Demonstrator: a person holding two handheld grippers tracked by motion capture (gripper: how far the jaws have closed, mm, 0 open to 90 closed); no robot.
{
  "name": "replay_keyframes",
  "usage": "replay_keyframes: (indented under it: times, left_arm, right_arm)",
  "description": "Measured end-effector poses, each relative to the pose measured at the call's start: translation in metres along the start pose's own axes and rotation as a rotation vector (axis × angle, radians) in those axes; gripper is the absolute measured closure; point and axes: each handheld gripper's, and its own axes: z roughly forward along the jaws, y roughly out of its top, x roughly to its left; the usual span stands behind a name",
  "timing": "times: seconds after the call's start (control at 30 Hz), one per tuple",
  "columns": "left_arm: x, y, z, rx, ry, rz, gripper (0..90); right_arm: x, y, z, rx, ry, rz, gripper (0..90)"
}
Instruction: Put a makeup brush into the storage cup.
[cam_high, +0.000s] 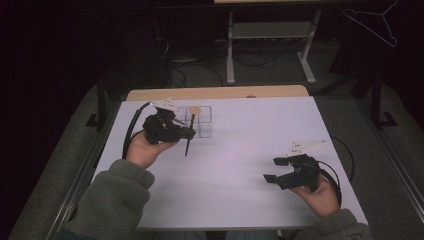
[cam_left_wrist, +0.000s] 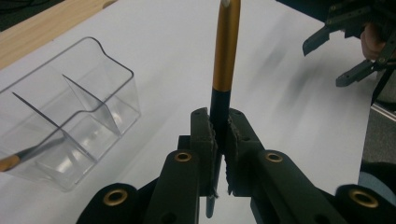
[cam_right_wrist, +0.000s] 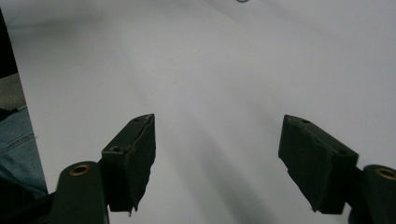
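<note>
A slim brush with a black and gold handle is pinched near its black end by my left gripper, whose jaws are shut on it. It hangs over the white table sheet, just in front of a clear plastic organizer with divided compartments. A second brush leans inside that organizer, its handle showing through the wall. At the front right, my right gripper is held low above the sheet, jaws wide apart with nothing between them.
A strip of wooden tabletop runs behind the white sheet. Beyond it stand a white desk frame and cables on the floor. A wire hanger hangs at the top right. Metal rails border the table's sides.
</note>
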Motion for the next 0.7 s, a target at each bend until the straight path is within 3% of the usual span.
replay_keyframes:
  times: [0.27,0.3,0.47,0.7]
  left_arm:
    - [0.01,0.017,-0.009,-0.024,0.037,0.0,82.9]
    - [0.012,0.019,-0.01,-0.029,0.041,-0.003,82.9]
    - [0.026,0.028,-0.012,-0.057,0.054,-0.033,82.9]
    - [0.042,0.037,-0.01,-0.074,0.072,-0.062,82.9]
  right_arm:
    - [-0.002,0.0,0.001,-0.006,0.003,-0.003,25.8]
    - [-0.003,0.0,0.002,-0.005,0.002,-0.021,25.9]
    - [0.0,0.003,0.004,-0.002,0.009,-0.043,27.4]
    - [-0.001,0.002,0.003,-0.009,0.01,-0.031,26.0]
